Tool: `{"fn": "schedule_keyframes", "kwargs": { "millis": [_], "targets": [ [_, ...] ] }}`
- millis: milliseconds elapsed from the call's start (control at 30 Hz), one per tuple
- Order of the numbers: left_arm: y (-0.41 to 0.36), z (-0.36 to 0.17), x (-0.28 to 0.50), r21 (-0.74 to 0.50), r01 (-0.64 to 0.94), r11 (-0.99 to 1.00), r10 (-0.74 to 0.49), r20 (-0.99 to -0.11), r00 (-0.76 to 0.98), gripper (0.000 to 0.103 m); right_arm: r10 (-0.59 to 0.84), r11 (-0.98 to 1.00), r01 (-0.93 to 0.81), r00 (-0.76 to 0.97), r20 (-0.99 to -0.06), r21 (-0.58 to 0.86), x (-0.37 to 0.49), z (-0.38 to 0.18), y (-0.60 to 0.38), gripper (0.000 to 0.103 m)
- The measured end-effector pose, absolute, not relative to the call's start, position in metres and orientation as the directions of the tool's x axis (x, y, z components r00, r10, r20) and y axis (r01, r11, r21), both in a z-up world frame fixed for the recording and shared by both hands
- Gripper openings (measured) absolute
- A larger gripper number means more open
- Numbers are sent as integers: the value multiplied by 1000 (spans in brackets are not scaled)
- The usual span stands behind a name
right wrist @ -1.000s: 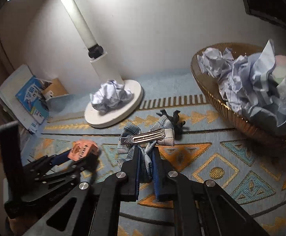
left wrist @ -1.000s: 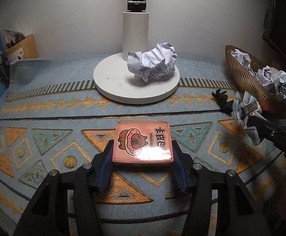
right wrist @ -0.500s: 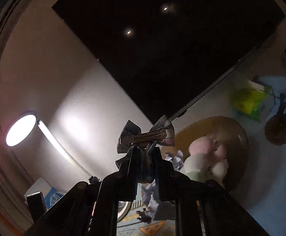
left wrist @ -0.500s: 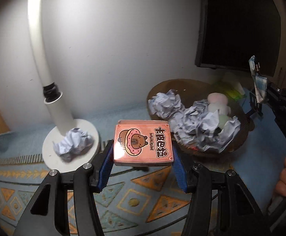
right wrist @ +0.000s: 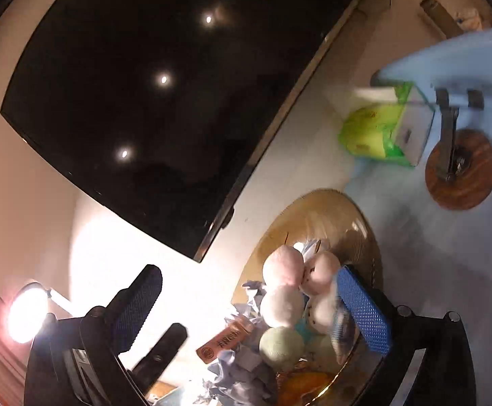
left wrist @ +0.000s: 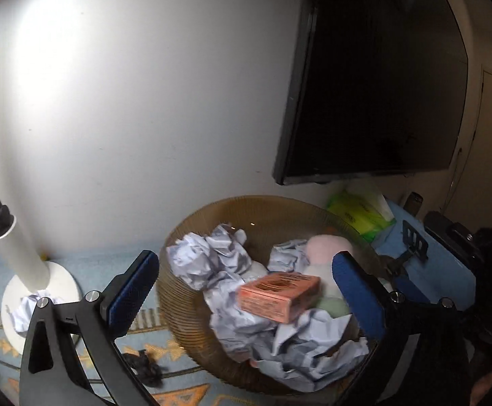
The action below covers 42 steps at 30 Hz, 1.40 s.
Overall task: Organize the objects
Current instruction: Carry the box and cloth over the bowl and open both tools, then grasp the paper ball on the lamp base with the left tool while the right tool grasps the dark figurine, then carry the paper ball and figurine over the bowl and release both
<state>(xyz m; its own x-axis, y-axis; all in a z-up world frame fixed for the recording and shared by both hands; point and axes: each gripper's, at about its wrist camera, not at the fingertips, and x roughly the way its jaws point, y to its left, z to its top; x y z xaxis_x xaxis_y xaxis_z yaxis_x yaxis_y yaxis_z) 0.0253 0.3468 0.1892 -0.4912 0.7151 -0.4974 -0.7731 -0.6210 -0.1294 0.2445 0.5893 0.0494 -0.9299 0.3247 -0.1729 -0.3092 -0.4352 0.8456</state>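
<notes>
My left gripper (left wrist: 246,260) is open above the amber ribbed bowl (left wrist: 185,308). The pink box (left wrist: 280,296) lies free on crumpled paper (left wrist: 208,260) inside that bowl, tilted, between and beyond the blue pads (left wrist: 134,291). My right gripper (right wrist: 249,274) is open too, over the same bowl (right wrist: 317,209). A blurred grey-blue checked bow (right wrist: 341,326) sits just inside its right finger, over the bowl's contents. The pink box (right wrist: 225,338) shows there beside pink, white and green plush balls (right wrist: 281,304).
A white lamp base (left wrist: 61,282) with a paper ball (left wrist: 26,308) stands at the left, and a black hair claw (left wrist: 144,365) lies on the patterned cloth. A dark screen (left wrist: 374,84) hangs on the wall. A green tissue pack (right wrist: 378,132) and a round wooden stand (right wrist: 462,169) sit behind the bowl.
Both grippers have opened. The pink box has left my left gripper and now rests in the bowl. The bow is no longer clamped between my right gripper's fingers.
</notes>
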Motion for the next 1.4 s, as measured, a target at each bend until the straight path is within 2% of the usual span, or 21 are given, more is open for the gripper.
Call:
{"fn": "schedule_keyframes", "kwargs": {
  "millis": [133,233,300,333,367,433,500,567,700,833,867,900,933,967,1000,1067,1100,1267,1400],
  "targets": [
    [296,203,-8,-7,-657,-754,581,-472,-663,103,303,-549,-314,-938,-166,775,241,70,562,103],
    [248,199,-47,108,-505,-856,410,-452,-792,103,104,-673,-191,-981,-163,715,220,94,521,103],
    [219,189,-78,99,-475,-874,369,-500,-783,103,-34,-775,-93,-981,-189,625,200,109,477,103],
    [208,183,-94,73,-480,-874,368,-545,-753,103,-55,-833,-76,-974,-218,549,189,113,452,103],
    [198,178,-107,50,-486,-873,366,-592,-718,103,-52,-883,-83,-961,-271,462,175,114,426,103],
    [183,170,-126,15,-487,-873,370,-631,-682,103,-42,-942,-107,-901,-431,317,138,102,381,103],
    [176,160,-138,17,-478,-878,351,-656,-668,103,-15,-963,-146,-812,-583,228,99,77,357,103],
    [177,152,-145,15,-493,-870,353,-678,-645,103,49,-960,-222,-730,-682,169,67,50,350,103],
    [182,144,-146,-53,-561,-826,434,-696,-573,103,142,-928,-350,-649,-747,128,33,20,366,103],
    [199,130,-142,-23,-616,-787,434,-730,-528,103,183,-881,-457,-561,-808,118,20,-4,382,103],
    [204,125,-140,-25,-636,-771,441,-741,-505,102,226,-884,-459,-578,-784,84,20,-3,380,95],
    [207,122,-140,-47,-654,-755,466,-739,-486,81,249,-887,-458,-566,-786,49,19,-3,378,77],
    [207,119,-143,-102,-658,-746,506,-729,-461,54,307,-884,-468,-548,-778,-19,18,-2,373,61],
    [206,113,-151,-204,-642,-739,551,-732,-401,21,297,-889,-458,-567,-768,-6,19,2,372,31],
    [200,110,-159,-302,-608,-735,595,-716,-364,20,269,-888,-459,-577,-771,34,21,3,375,31],
    [196,112,-163,-373,-593,-714,632,-709,-314,17,223,-873,-474,-601,-768,117,28,5,382,30],
    [194,115,-164,-383,-600,-703,643,-702,-305,12,207,-869,-474,-609,-766,143,32,6,385,30],
    [181,129,-169,-378,-610,-696,656,-680,-328,12,146,-859,-426,-734,-663,282,60,36,398,31],
    [173,143,-160,-386,-616,-686,681,-639,-358,12,187,-866,-415,-786,-589,279,79,55,403,31]
  ]
}}
